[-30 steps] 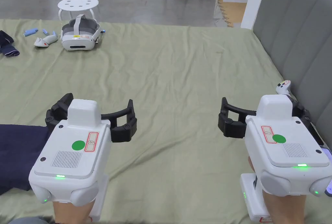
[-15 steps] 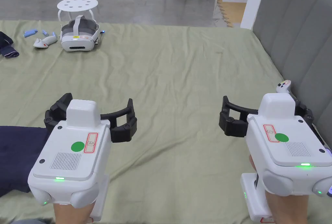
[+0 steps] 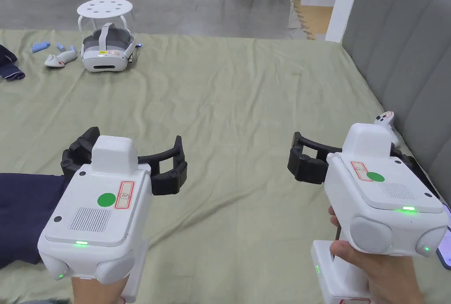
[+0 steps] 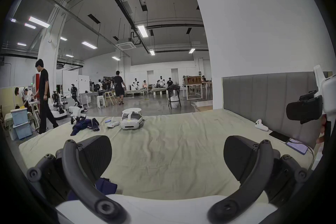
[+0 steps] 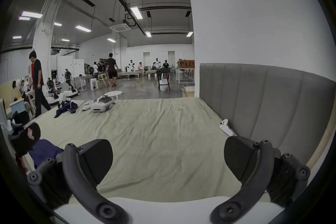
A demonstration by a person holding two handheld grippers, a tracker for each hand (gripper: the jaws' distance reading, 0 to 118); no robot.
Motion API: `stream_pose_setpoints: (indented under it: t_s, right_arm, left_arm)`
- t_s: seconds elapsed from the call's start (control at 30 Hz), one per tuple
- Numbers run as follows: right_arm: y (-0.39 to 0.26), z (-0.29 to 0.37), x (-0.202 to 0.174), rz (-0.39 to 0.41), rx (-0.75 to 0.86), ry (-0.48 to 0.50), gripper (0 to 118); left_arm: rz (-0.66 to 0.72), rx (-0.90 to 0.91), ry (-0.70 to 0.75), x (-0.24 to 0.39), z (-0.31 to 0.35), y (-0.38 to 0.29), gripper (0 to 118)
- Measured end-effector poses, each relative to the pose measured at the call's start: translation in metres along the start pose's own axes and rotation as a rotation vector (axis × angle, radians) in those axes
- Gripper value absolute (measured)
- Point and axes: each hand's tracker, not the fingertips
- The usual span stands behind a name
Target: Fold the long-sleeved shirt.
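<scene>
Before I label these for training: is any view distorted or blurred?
Head view: sharp, straight lines, even light on the green sheet. Left gripper view: fisheye, dark corners, the headboard bowed. Right gripper view: the same curving; its tongs stay sharp.

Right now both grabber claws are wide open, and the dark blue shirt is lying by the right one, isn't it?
Not quite. Both the left gripper and the right gripper are wide open, but the dark blue shirt lies by the left one, as the head view shows.
</scene>
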Motion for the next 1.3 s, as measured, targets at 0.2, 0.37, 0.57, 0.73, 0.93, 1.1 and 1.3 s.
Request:
stream_pose_setpoints:
  t_s: [0.2, 0.37, 0.57, 0.73, 0.93, 1.1, 1.3]
  right_arm:
    - [0.002, -0.004, -0.003, -0.025, -0.013, -0.033, 118]
    - [0.007, 0.000, 0.000, -0.002, 0.003, -0.077, 118]
    - [0.008, -0.002, 0.006, 0.008, -0.007, -0.067, 118]
    - [0.010, -0.005, 0.004, 0.057, -0.012, -0.076, 118]
    - [0.002, -0.007, 0.006, -0.007, -0.050, -0.070, 118]
    - [0.000, -0.011, 0.002, -0.002, -0.038, -0.110, 118]
    - [0.001, -0.012, 0.004, -0.017, -0.043, -0.095, 118]
  left_arm:
    - [-0.008, -0.005, 0.006, -0.001, -0.001, 0.000, 111]
    - [-0.010, -0.006, 0.008, -0.001, -0.003, 0.000, 111]
    - [-0.007, -0.014, 0.003, 0.001, -0.004, -0.002, 111]
    - [-0.009, -0.012, 0.003, 0.002, -0.004, -0.001, 111]
    - [-0.003, -0.014, 0.003, 0.000, -0.002, -0.002, 111]
    - [0.005, -0.015, 0.009, -0.002, -0.001, -0.003, 111]
    - [0.011, -0.014, 0.007, -0.002, -0.002, -0.003, 111]
